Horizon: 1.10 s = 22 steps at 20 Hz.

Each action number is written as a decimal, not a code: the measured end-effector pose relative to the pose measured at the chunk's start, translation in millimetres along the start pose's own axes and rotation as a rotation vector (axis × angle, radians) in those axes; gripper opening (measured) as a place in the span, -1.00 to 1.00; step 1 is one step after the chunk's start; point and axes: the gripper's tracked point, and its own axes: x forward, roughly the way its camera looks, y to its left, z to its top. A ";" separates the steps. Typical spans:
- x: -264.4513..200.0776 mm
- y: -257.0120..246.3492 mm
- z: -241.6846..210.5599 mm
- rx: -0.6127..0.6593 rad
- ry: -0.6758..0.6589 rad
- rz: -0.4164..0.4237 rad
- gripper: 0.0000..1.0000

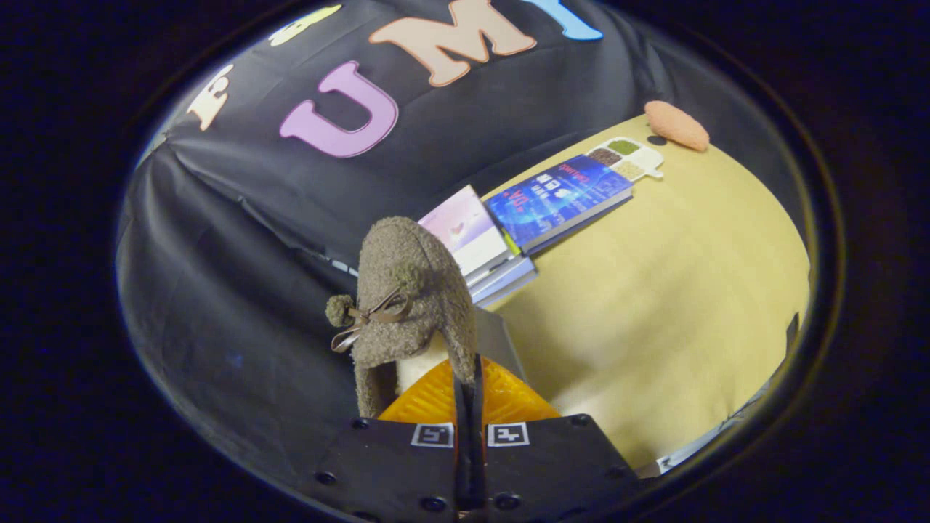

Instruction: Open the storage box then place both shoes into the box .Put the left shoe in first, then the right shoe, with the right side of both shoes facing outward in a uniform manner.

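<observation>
gripper (468,378) fingers pinched nearly together on the rim of the fuzzy brown shoe (407,290), which hangs lifted ahead of them, bow (370,319) facing left. beyond it two books (508,232) lie on the yellow table (668,290), then a small sectioned tray (626,156) and an orange pad (676,125) further right.

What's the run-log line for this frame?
gripper: shut on shoe | shoe: fuzzy, lifted above table | books: beyond, by wall | storage box: unseen

Lower edge of the fuzzy shoe (407,290) behind the hand-held gripper (468,396), its sole hidden.
</observation>
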 end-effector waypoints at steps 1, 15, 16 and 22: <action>2.5 6.2 -8.2 -0.004 0.019 0.003 -0.93; 26.8 2.5 -59.1 0.012 0.116 -0.059 -0.71; 29.3 5.3 -58.1 0.022 0.109 -0.044 -0.67; 25.2 6.9 -41.5 0.057 0.086 -0.014 -0.77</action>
